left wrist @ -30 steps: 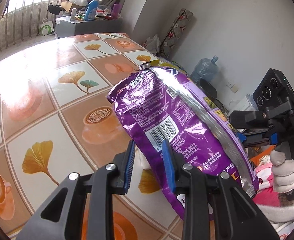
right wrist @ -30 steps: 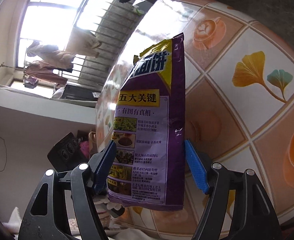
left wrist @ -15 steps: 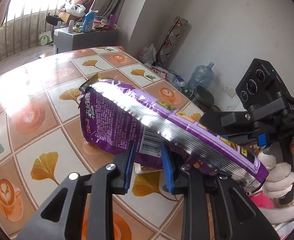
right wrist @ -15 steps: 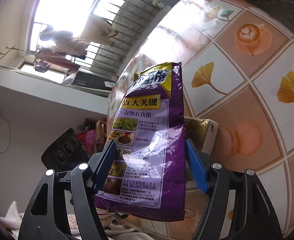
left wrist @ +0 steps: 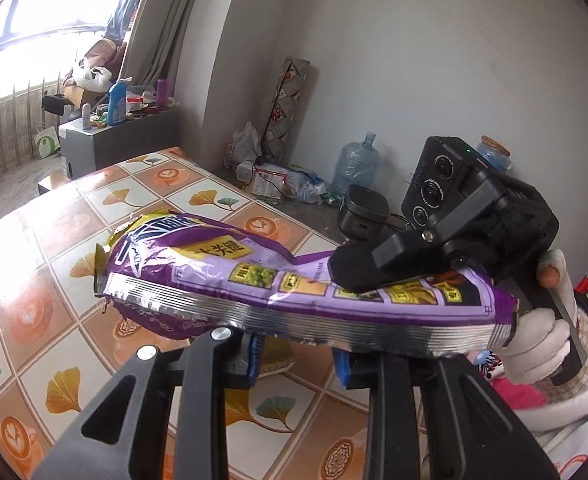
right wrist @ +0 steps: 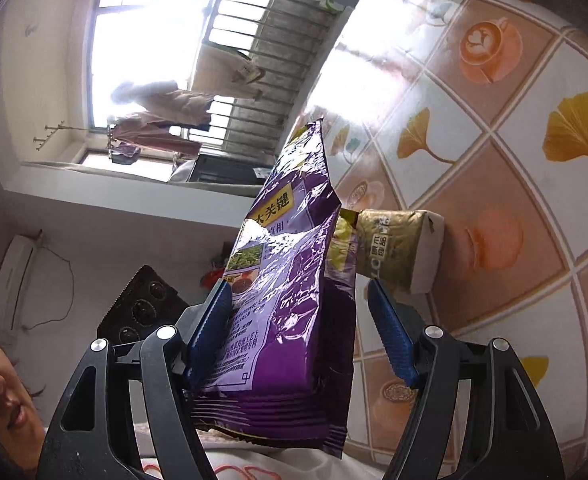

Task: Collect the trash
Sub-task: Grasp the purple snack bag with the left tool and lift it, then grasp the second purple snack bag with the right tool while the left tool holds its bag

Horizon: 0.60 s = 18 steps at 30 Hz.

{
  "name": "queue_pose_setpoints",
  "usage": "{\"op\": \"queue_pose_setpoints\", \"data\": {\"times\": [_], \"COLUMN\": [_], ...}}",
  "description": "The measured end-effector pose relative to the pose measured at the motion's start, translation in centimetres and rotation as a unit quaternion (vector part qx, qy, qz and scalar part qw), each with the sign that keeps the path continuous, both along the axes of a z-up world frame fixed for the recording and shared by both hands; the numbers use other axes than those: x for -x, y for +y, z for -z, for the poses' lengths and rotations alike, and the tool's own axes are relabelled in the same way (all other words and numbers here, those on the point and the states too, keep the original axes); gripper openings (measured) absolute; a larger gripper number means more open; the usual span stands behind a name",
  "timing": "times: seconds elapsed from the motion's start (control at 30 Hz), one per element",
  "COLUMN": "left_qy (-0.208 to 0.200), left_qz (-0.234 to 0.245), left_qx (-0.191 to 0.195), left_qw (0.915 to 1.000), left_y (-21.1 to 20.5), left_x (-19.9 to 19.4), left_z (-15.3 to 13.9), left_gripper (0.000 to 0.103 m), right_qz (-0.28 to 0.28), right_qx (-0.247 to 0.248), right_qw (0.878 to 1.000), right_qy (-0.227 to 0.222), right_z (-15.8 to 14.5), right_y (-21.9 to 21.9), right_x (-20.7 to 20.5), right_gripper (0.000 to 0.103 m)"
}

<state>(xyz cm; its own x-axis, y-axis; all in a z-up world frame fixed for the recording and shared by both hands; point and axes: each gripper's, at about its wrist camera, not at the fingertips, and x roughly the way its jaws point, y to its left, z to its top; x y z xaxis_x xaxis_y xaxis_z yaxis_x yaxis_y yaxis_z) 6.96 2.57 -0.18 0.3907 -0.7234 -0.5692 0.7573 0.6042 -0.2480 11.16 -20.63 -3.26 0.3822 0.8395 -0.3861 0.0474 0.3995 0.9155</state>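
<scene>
1. Left wrist view:
   - Left gripper (left wrist: 297, 362) at the bottom edge, blue pads (left wrist: 253, 356) moderately apart and clamping nothing.
   - Crinkled purple foil snack bag (left wrist: 253, 280) lying flat across just above those fingertips, in the air over the tiled table with ginkgo-leaf and coffee-cup prints (left wrist: 53, 240).
   - Silver crimped side seam facing the camera, torn yellow end pointing left.
   - Black finger of the right gripper (left wrist: 358, 276) pressing on the bag's top face near its right end, white-gloved hand (left wrist: 542, 344) on the handle.

2. Right wrist view:
   - Right gripper (right wrist: 300, 332) spread wide, bag (right wrist: 294, 300) standing edge-on between the jaws.
   - Left pad (right wrist: 209, 328) against the bag, sliver of gap beside the right pad.
   - Cannot tell whether actually clamped.
   - Small gold paper-wrapped packet (right wrist: 394, 248) lying on the table (right wrist: 494, 160) beyond the bag.
</scene>
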Motion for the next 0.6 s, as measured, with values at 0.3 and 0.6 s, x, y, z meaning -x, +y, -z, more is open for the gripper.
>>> {"op": "queue_pose_setpoints", "data": {"times": [0.3,0.6], "left_qy": [0.013,0.044], "left_qz": [0.035,0.027], "left_qx": [-0.045,-0.063], "left_qw": [0.9983,0.9967], "left_y": [-2.0,-0.5], "left_x": [1.1,1.0], "left_z": [1.4,2.7], "left_gripper": [0.03,0.031], "right_qz": [0.027,0.038], "right_qx": [-0.003,0.043], "right_qw": [1.0,0.998], "right_qy": [0.004,-0.038], "right_z": [1.1,-0.2], "right_y": [-1.8,-2.2], "right_x": [1.8,2.5], "right_gripper": [0.034,0.014]}}
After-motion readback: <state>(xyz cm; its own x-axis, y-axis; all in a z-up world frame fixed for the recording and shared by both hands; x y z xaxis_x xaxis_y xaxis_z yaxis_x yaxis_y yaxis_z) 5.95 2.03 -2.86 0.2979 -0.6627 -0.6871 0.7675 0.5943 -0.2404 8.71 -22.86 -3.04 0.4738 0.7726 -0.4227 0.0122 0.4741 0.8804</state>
